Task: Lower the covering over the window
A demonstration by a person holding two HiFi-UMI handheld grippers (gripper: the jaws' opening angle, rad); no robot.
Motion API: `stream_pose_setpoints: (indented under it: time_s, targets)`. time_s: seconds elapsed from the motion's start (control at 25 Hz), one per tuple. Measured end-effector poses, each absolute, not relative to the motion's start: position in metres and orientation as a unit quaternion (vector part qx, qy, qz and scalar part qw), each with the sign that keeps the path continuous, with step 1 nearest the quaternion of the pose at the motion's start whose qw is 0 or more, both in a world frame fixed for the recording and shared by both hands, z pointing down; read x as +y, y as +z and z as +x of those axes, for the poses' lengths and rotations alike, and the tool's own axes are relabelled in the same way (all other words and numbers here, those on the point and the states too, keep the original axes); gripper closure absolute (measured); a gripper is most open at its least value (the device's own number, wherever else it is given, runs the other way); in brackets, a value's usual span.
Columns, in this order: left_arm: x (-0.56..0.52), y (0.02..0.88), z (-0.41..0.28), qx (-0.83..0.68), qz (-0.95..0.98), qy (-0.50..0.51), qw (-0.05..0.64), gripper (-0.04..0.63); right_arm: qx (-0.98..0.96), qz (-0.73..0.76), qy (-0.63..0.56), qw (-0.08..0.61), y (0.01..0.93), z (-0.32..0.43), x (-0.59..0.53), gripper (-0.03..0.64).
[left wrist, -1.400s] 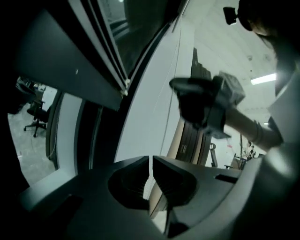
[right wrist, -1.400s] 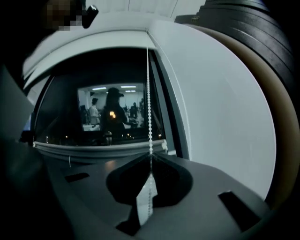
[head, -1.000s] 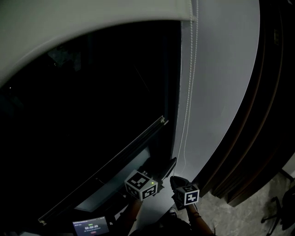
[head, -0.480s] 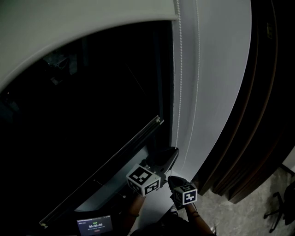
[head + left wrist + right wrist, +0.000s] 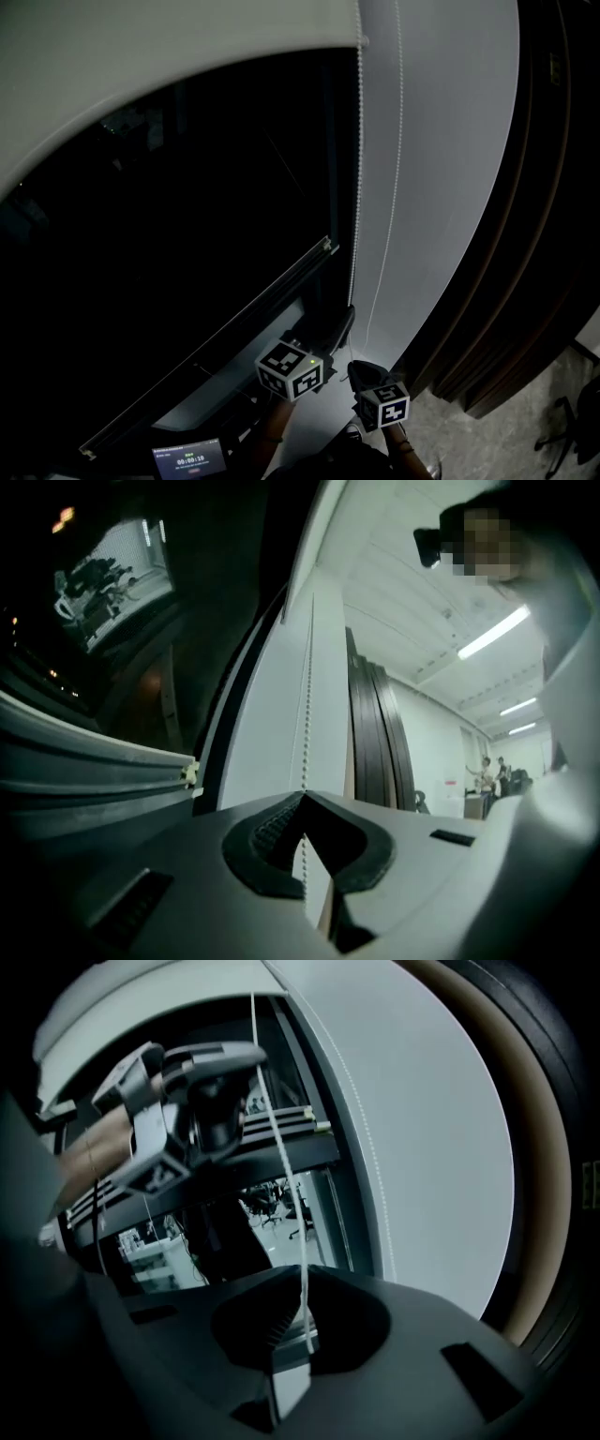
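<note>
Gripping the bead chain low down explains both poses. The left gripper has just closed its jaws tight on the strand nearest the window. The right gripper is pinched fully onto the other strand, probably so the loop can be pulled hand over hand. The roller blind, pale and smooth, hangs high across the window's top, with dark glass bare below it.
</note>
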State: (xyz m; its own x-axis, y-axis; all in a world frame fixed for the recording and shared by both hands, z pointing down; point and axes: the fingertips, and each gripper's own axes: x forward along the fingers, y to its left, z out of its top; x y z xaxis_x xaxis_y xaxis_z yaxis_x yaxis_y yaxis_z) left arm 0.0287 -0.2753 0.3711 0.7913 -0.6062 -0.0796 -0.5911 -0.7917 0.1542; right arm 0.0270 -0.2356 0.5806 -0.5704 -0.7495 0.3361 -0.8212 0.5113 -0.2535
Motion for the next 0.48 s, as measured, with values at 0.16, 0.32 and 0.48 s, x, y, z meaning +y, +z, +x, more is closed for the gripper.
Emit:
stream_pose_setpoints:
  time_s: [0.16, 0.32, 0.48]
  targets:
    - [-0.276, 0.474, 0.022, -0.330, 0.931, 0.054, 0.147, 0.594, -0.871, 0.463, 0.162, 0.043, 0.532, 0.039, -0.240, 0.603]
    - [-0.239, 0.610, 0.008, -0.329, 0.892, 0.176, 0.256, 0.594, -0.884, 0.446, 0.136, -0.011, 0.474, 0.042, -0.238, 0.601]
    - [-0.209, 0.660, 0.005, -0.324, 0.876, 0.191, 0.300, 0.594, -0.912, 0.392, 0.107, -0.053, 0.414, 0.023, -0.229, 0.537]
